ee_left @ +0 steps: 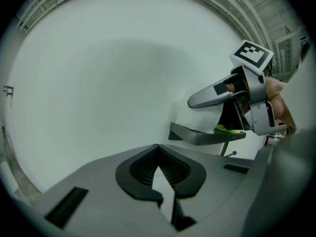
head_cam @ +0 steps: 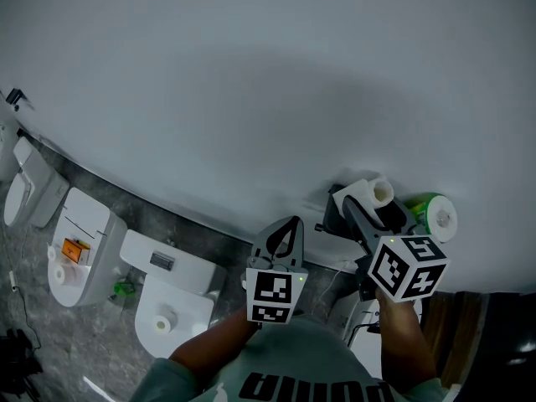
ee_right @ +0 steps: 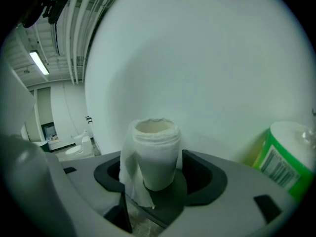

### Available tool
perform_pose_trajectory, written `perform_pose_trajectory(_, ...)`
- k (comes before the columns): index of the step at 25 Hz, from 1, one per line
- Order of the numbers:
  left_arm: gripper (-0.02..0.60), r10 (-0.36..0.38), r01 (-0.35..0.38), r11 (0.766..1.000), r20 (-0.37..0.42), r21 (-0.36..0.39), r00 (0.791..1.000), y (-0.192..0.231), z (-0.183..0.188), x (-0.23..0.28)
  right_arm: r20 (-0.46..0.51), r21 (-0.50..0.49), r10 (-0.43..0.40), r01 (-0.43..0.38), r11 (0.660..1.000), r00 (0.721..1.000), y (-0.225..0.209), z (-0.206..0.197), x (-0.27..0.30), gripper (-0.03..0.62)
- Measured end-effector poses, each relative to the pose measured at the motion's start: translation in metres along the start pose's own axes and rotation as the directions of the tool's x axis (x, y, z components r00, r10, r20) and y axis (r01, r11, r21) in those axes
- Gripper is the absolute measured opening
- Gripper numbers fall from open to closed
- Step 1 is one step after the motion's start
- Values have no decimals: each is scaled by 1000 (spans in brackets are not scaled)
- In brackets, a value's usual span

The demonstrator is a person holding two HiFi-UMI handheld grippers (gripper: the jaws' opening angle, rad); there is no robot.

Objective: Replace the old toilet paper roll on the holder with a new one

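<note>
Between jaws of right gripper (ee_right: 153, 158), old roll (ee_right: 156, 141)

Nearly spent white toilet roll (ee_right: 154, 152), loose sheet trailing, upright between right tongs (ee_right: 158, 181); green-wrapped new roll (ee_right: 286, 159) just beside.

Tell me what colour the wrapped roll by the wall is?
Green, with a white end. The wrapped roll shows best in the right gripper view.

Cool, rather dim light falls evenly on the toilet paper roll (ee_right: 155, 152); a ceiling strip light (ee_right: 38, 63) glows far left in the right gripper view. A broad soft shadow crosses the white wall (head_cam: 251, 74). Both gripper views bend and blacken at their corners.
</note>
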State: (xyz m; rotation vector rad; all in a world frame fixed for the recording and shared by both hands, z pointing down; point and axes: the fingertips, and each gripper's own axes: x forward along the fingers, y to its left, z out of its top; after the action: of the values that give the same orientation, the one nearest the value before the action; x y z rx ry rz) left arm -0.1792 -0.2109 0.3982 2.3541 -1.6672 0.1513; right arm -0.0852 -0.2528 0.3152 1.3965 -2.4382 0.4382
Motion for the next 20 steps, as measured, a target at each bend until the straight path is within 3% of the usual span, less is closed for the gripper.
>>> perform_pose_trajectory(13, 6, -32, 32, 999, 11, 30, 999, -20, 4, -13, 56, -26, -40, 41, 999, 998, -5, 11, -20, 279)
perform_pose_trajectory(20, 6, -37, 36, 999, 13, 35, 999, -25, 3, -21, 26, -99, -33, 35, 994, 999, 3, 15, -9, 278)
